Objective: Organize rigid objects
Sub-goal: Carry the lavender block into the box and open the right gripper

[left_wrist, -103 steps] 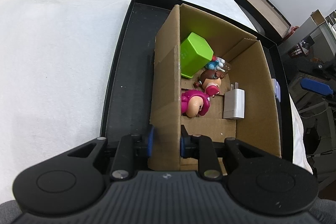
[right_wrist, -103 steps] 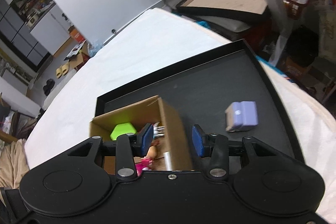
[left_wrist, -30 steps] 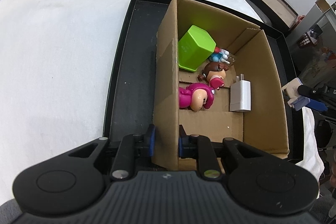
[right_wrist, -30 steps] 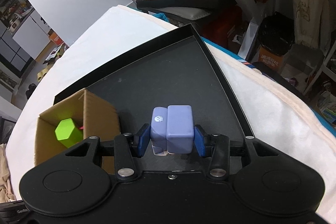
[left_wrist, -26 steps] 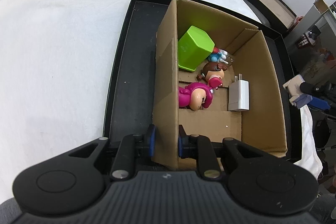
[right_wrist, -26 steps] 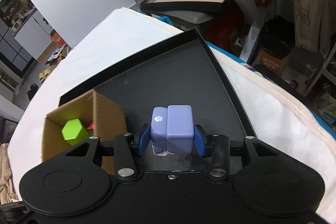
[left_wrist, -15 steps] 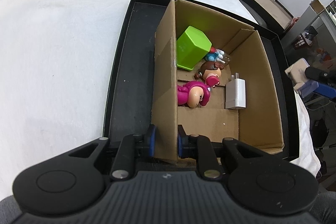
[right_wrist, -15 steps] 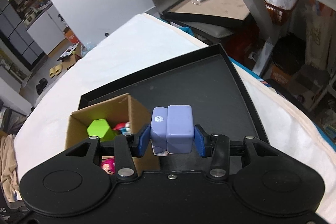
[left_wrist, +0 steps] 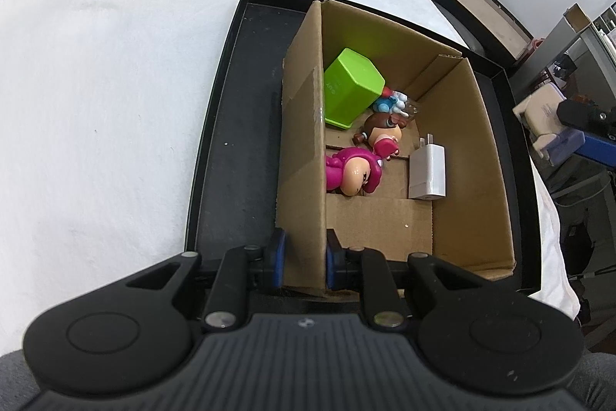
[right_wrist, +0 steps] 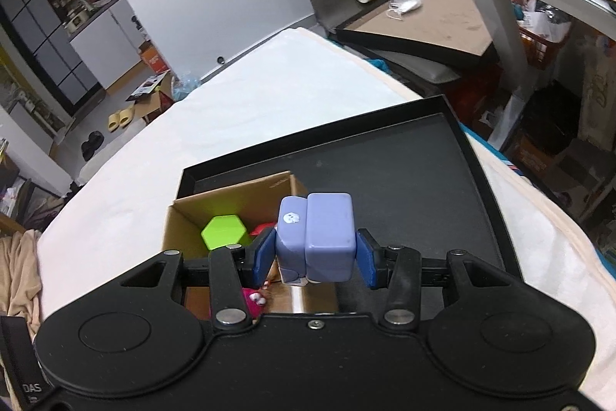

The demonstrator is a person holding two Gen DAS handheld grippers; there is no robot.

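Observation:
A cardboard box point(left_wrist: 454, 156) stands on a black tray point(left_wrist: 231, 141). In it lie a green block point(left_wrist: 352, 85), a pink figure point(left_wrist: 352, 172), a brown-haired figure point(left_wrist: 381, 133), a small blue toy point(left_wrist: 389, 103) and a white charger point(left_wrist: 429, 172). My left gripper point(left_wrist: 302, 259) is shut on the box's near left wall. My right gripper point(right_wrist: 313, 257) is shut on a lavender block point(right_wrist: 319, 237) and holds it in the air above the box's right edge point(right_wrist: 296, 185). The block also shows in the left wrist view point(left_wrist: 546, 130), right of the box.
The tray point(right_wrist: 404, 172) lies on a white cloth-covered surface point(left_wrist: 96, 83). A second framed board point(right_wrist: 423, 22) with a bottle and a mask lies beyond. Furniture and clutter stand off to the right.
My right gripper has lifted the lavender block off the tray and carried it left, toward the box. My left gripper has kept its hold on the box wall.

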